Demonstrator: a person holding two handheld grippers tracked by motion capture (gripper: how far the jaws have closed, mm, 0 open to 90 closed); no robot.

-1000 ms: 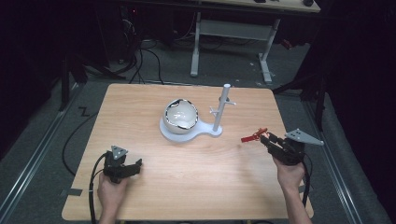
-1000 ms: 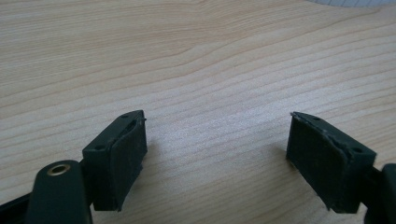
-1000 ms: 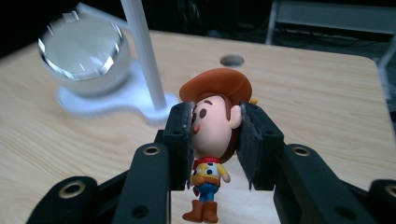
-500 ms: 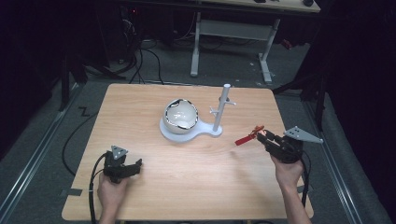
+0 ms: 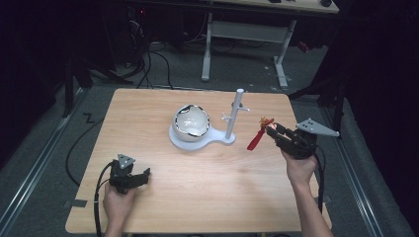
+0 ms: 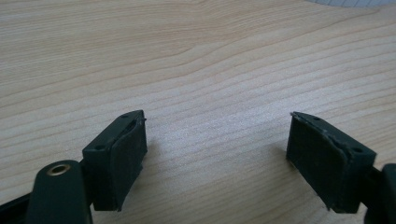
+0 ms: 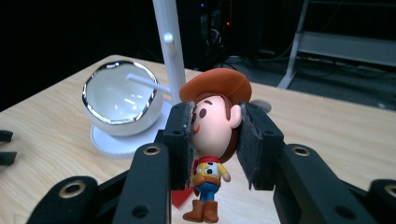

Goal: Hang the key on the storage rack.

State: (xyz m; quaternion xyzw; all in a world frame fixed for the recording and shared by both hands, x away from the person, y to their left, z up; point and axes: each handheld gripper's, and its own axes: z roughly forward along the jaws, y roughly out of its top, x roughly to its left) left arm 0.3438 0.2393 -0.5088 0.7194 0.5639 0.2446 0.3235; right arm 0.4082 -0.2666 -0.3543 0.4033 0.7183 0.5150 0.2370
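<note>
left hand-held gripper (image 5: pixel 144 176) agape, right hand-held gripper (image 5: pixel 272 130) clamped

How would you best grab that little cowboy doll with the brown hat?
By its big round head, as the right gripper does: its fingers press on the two cheeks of the small cowboy figure with the brown hat, coming from its back. The head is its widest part; the body hangs thin below.

Light wood desk (image 5: pixel 163 103) in a dark room, lit from above, surroundings near black. Grey carpeted floor (image 5: pixel 316 64) with black cables (image 5: pixel 153 64) trailing behind the desk, a metal rail (image 5: pixel 29 168) running along the left. Behind, a white-legged table frame (image 5: pixel 247 34) with dim equipment in the shadows
</note>
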